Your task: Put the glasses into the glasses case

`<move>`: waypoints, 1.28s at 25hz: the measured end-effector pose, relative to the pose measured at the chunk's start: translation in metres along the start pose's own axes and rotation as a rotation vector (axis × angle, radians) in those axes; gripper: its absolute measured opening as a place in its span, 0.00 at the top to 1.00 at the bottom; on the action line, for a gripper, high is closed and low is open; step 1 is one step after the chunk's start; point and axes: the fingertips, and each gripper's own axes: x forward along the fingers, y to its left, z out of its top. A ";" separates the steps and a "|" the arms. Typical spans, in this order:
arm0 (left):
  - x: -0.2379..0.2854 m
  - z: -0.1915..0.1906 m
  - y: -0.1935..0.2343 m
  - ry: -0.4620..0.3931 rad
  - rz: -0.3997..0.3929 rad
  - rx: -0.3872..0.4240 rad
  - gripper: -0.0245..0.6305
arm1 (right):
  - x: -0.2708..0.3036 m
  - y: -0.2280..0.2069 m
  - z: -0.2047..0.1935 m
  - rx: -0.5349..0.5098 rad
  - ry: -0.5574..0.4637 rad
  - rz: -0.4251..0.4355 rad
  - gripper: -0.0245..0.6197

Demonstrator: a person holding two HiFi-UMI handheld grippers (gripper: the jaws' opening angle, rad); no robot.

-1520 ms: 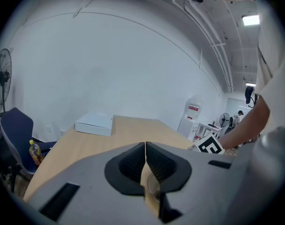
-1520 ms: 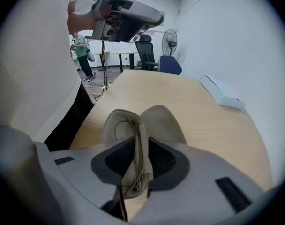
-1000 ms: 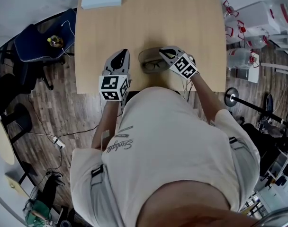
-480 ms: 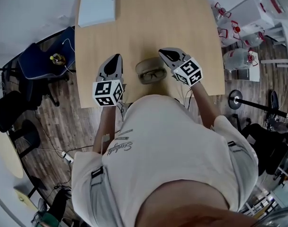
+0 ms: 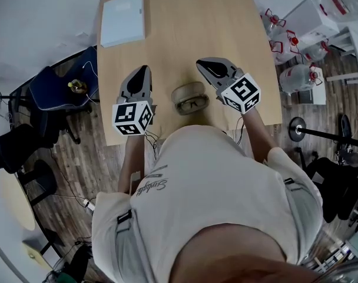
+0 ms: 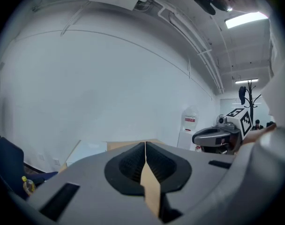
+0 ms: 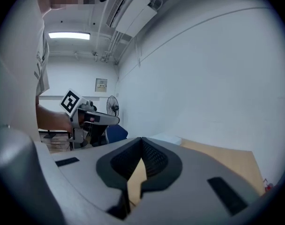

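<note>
An open grey-green glasses case [image 5: 188,92] lies near the front edge of the wooden table [image 5: 185,28], and the dark-framed glasses [image 5: 191,105] rest in it. My left gripper [image 5: 142,71] hovers to the left of the case, shut and empty; in the left gripper view [image 6: 145,144] its tips meet. To the right of the case, above the table, my right gripper [image 5: 202,64] is shut too, and nothing sits between its tips in the right gripper view [image 7: 142,139]. Neither gripper touches the case.
A flat white box [image 5: 123,19] lies at the table's far left corner. A dark blue chair [image 5: 58,87] stands left of the table. Large water bottles [image 5: 298,72] and a round stand base [image 5: 297,126] are on the floor to the right.
Both grippers have risen off the table, the right one more, moving away from the case. The case with the glasses stays where it was.
</note>
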 end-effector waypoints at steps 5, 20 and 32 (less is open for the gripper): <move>0.005 0.030 0.004 -0.059 0.010 0.023 0.94 | 0.000 -0.009 0.040 -0.012 -0.051 -0.039 0.97; 0.011 0.076 -0.005 -0.137 -0.019 0.123 0.94 | -0.016 -0.034 0.087 0.035 -0.146 -0.179 0.97; 0.000 0.081 -0.006 -0.129 -0.013 0.133 0.94 | -0.021 -0.034 0.096 0.013 -0.178 -0.223 0.97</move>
